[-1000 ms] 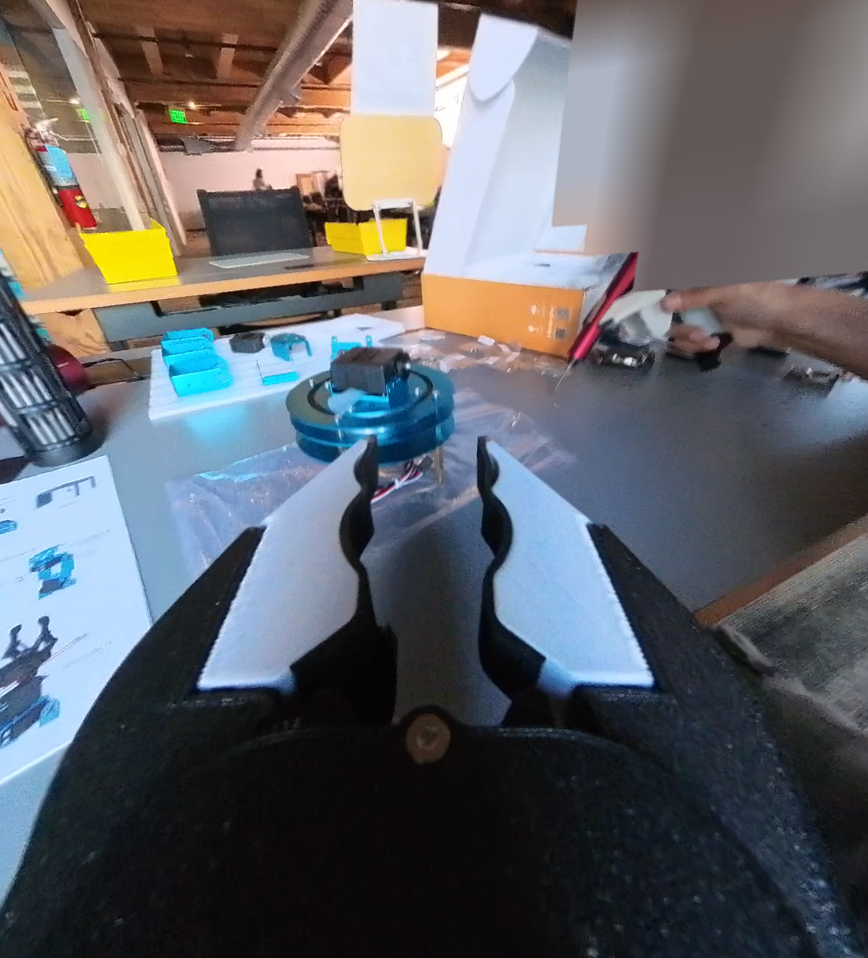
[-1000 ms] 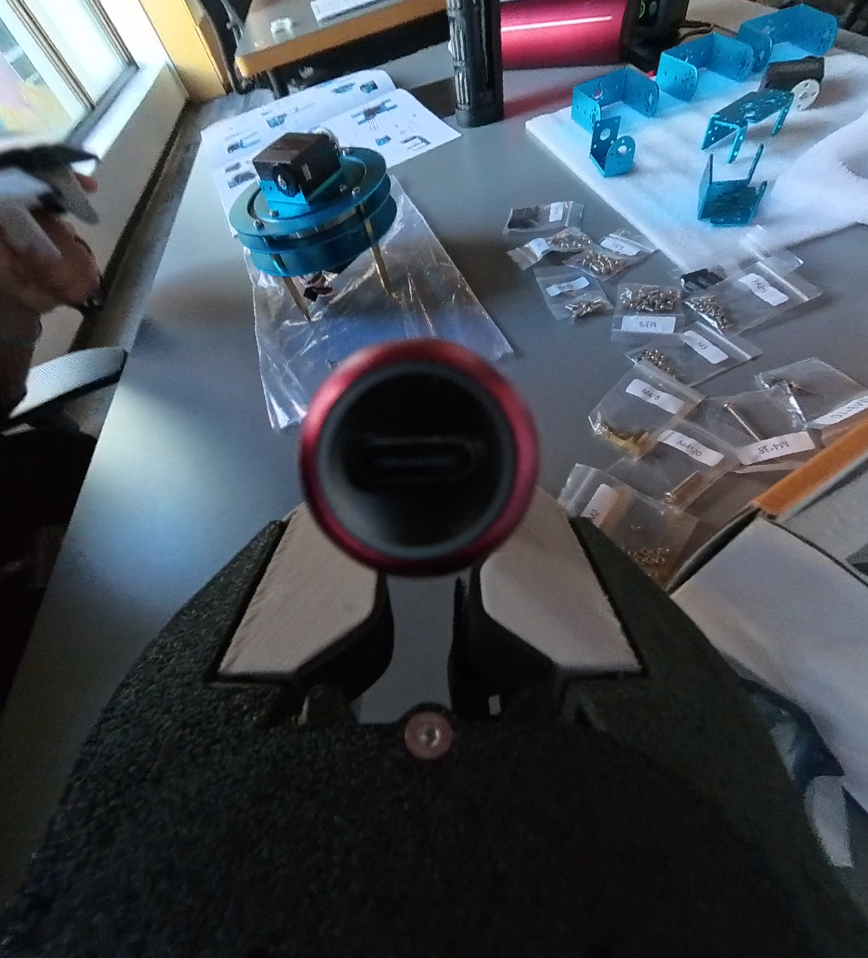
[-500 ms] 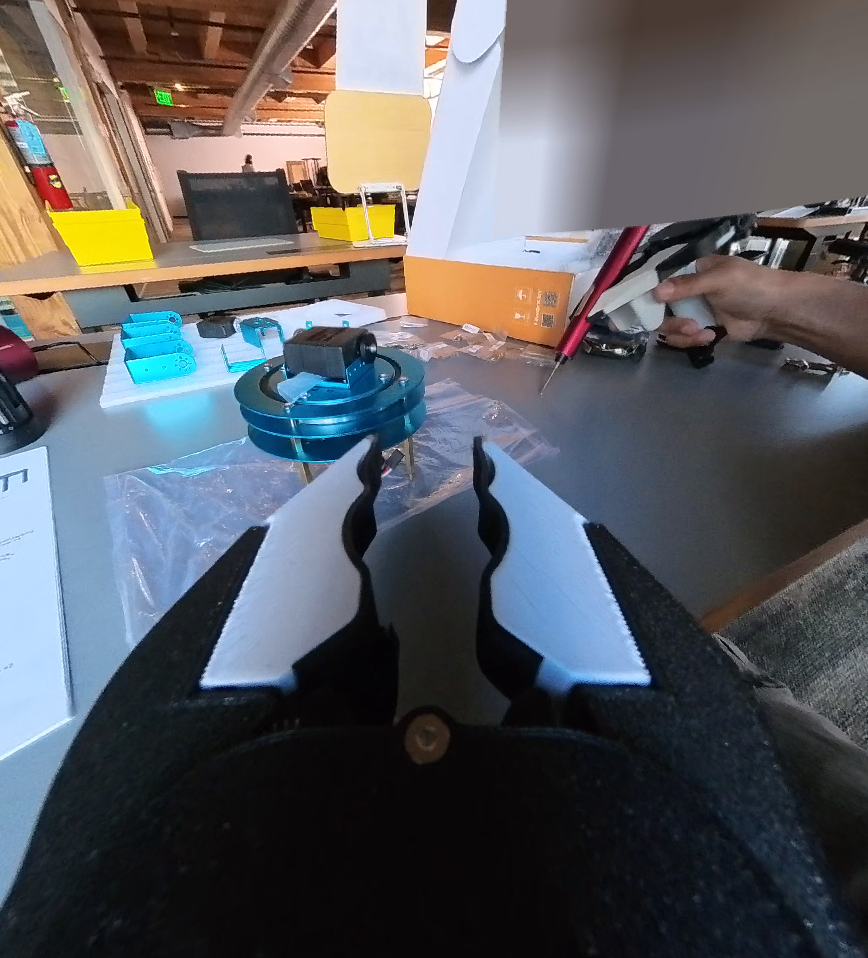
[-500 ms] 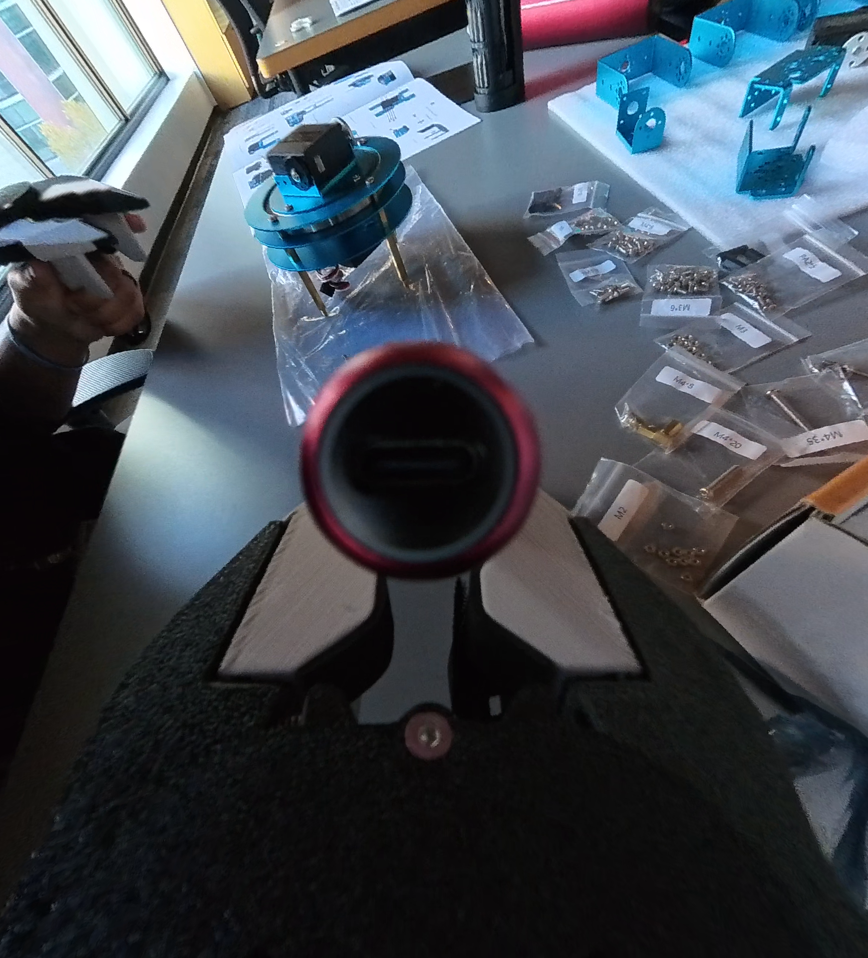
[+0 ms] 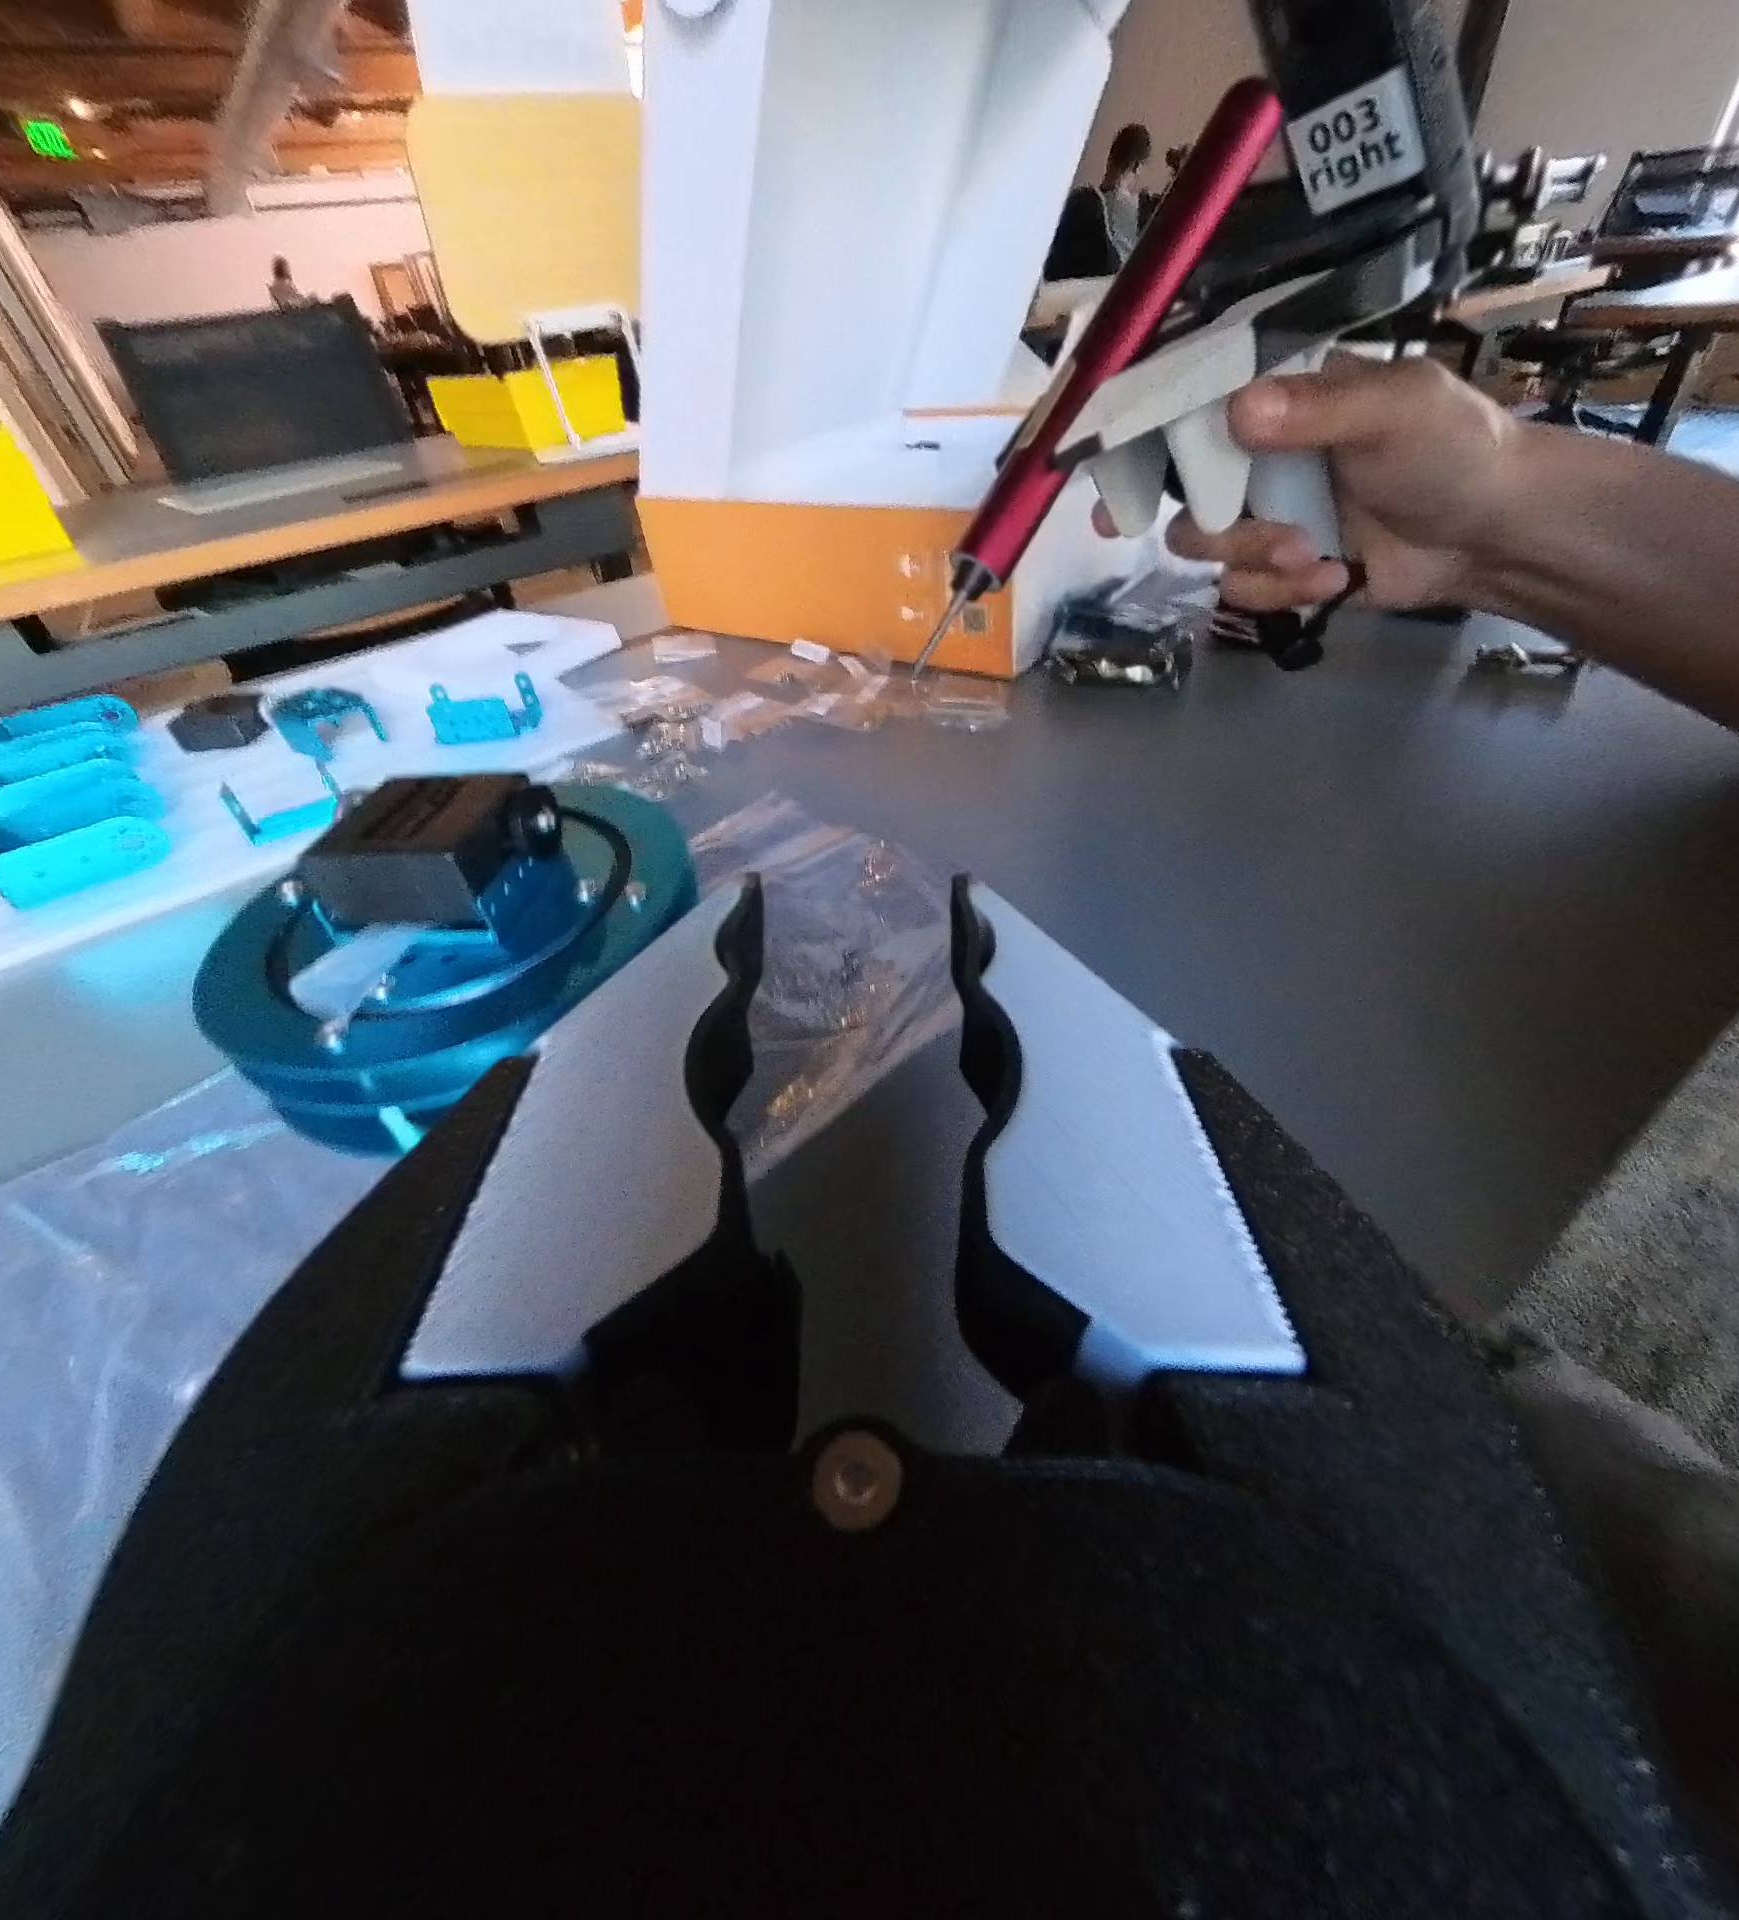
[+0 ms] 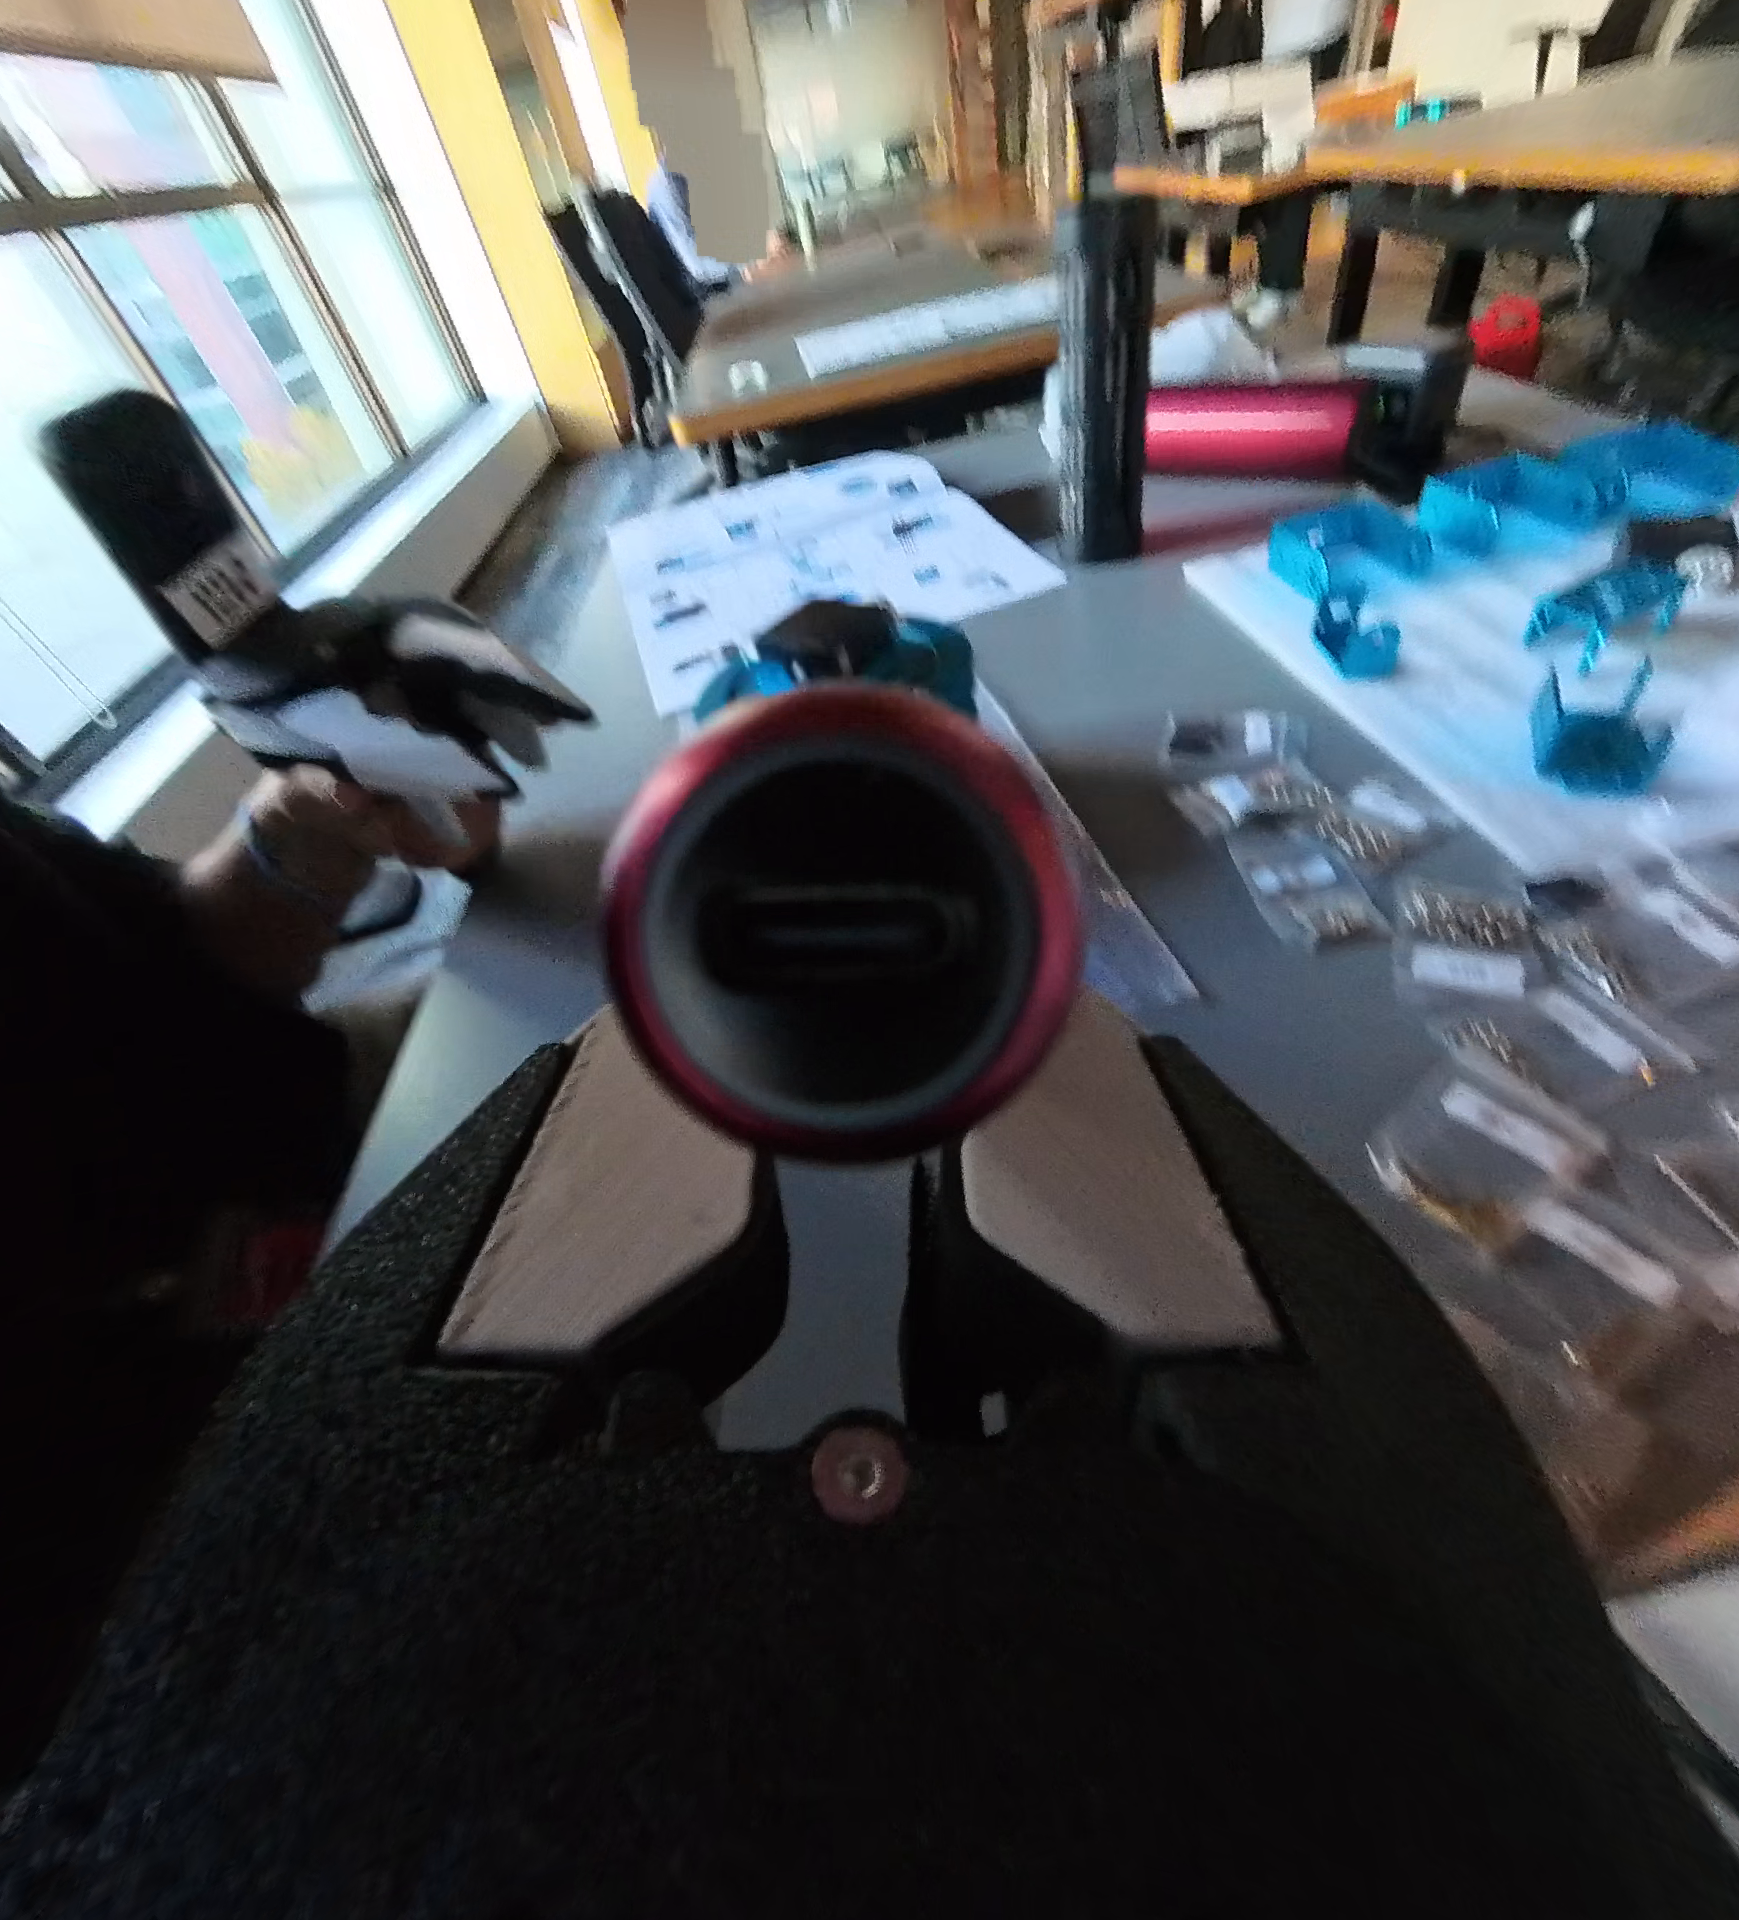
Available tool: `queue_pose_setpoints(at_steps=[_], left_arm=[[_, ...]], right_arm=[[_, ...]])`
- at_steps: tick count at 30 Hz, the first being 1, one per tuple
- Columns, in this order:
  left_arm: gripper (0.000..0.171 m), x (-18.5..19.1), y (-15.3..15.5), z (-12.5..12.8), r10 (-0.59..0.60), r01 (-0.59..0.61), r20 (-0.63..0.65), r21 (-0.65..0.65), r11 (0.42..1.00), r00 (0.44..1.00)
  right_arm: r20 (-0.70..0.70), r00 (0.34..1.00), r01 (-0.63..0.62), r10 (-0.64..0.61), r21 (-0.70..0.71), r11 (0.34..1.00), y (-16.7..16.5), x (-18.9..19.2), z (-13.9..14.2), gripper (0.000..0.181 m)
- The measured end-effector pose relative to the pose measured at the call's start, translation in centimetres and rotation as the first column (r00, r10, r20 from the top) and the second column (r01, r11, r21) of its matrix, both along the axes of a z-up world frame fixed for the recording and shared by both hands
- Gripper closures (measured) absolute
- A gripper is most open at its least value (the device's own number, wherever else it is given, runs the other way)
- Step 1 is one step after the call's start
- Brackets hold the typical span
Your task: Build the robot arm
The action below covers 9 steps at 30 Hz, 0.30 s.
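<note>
My left gripper [image 5: 854, 904] is open and empty, low over the grey table [image 5: 1260, 883]. A blue round base [image 5: 449, 997] with a black servo [image 5: 429, 842] on top stands just left of its left finger, on a clear plastic bag [image 5: 834, 966]. My right gripper [image 6: 841, 1049] is shut on a red screwdriver [image 6: 841, 920], whose end hides the fingertips. In the left wrist view the screwdriver [image 5: 1104, 343] is held high, its tip pointing down over the small bags. In the right wrist view the base [image 6: 932, 655] is mostly hidden behind the screwdriver, and the left gripper [image 6: 522, 717] is at the left.
Several small bags of screws [image 6: 1467, 935] lie right of the base. Blue metal brackets [image 6: 1571, 582] sit on white foam. An orange and white box [image 5: 823, 551] stands behind. An instruction sheet [image 6: 823, 551], a black cylinder [image 6: 1104, 384] and a red cylinder [image 6: 1249, 442] are farther back. The table edge [image 5: 1571, 987] runs at the right. About 20 cm separates my left fingertips from my right.
My left gripper has moved closer to the blue base, which now sits left of the fingers. My right gripper has risen and tilted up with the screwdriver, which is now nearer the left gripper.
</note>
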<state>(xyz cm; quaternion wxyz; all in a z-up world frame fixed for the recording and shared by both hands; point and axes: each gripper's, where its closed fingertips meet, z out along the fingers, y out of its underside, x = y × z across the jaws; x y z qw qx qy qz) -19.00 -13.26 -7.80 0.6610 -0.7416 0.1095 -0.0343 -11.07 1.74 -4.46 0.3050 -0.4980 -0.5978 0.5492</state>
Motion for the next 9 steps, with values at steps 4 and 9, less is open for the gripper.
queue_pose_setpoints(at_steps=[4,9], left_arm=[[0.137,-0.7,2.2,1.6,0.028,-0.027,-0.016,0.086,0.996,0.999],[0.137,-2.6,3.2,2.9,0.101,-0.08,-0.074,0.245,0.966,0.992]], right_arm=[[-0.152,0.987,-0.072,0.06,-0.076,0.995,-3.5,-2.0,4.5,0.162],[-0.25,0.954,-0.211,0.166,-0.164,0.964,-7.7,-4.9,7.0,0.161]])
